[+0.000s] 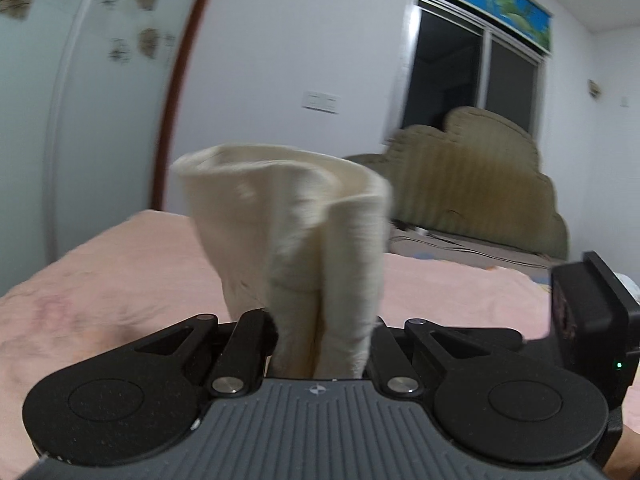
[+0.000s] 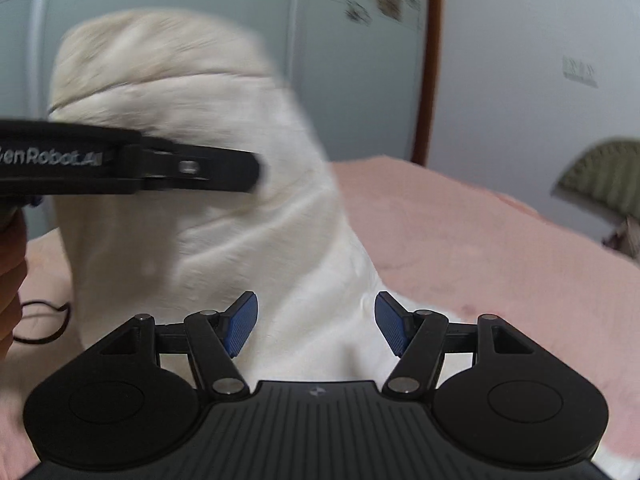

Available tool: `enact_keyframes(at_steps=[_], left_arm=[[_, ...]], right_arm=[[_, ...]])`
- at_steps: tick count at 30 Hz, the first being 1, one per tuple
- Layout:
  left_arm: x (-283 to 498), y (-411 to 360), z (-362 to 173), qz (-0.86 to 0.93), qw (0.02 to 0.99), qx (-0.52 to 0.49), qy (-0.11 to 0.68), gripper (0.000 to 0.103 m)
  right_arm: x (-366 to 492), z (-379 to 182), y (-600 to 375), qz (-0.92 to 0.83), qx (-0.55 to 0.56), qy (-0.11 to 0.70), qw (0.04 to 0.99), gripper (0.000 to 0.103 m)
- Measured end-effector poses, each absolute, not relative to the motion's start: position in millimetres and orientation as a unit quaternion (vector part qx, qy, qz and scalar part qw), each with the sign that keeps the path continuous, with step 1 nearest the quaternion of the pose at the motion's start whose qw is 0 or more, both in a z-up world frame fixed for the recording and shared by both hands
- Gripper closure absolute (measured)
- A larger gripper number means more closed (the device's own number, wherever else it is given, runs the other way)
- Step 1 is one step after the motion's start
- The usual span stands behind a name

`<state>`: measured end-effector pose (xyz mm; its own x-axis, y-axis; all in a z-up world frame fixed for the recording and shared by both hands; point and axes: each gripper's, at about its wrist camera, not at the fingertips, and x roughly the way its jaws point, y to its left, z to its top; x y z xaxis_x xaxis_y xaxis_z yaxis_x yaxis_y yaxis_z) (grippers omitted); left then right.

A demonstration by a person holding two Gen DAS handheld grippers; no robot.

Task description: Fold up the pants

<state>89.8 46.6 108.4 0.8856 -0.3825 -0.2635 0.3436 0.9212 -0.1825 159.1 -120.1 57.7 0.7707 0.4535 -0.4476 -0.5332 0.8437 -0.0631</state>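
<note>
The cream pants point(image 1: 304, 240) are bunched upright between the fingers of my left gripper point(image 1: 322, 336), which is shut on the cloth and holds it above the pink bed point(image 1: 100, 280). In the right wrist view the pants point(image 2: 224, 240) hang in a big fold from the left gripper point(image 2: 248, 172), seen side-on at the left. My right gripper point(image 2: 316, 324) is open, its blue pads point(image 2: 240, 328) on either side of the hanging cloth, not pinching it.
A pink blanket point(image 2: 480, 248) covers the bed. An olive padded headboard point(image 1: 480, 184) stands at the far end under a dark window point(image 1: 472, 76). Wardrobe doors point(image 2: 320, 20) stand behind. A black cable point(image 2: 40, 320) lies at the left.
</note>
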Motion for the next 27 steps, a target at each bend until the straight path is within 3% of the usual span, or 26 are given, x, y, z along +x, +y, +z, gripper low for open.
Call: enact_keyframes(at_steps=[14, 27], left_arm=[[69, -109, 75, -0.303, 0.939, -0.016, 0.164, 0.093], [68, -188, 38, -0.33, 0.92, 0.003, 0.213, 0.086]], right_arm=[[107, 62, -252, 0.226, -0.08, 0.199, 0.95, 0.038], [71, 30, -328, 0.158, -0.086, 0.239, 0.954, 0.038]])
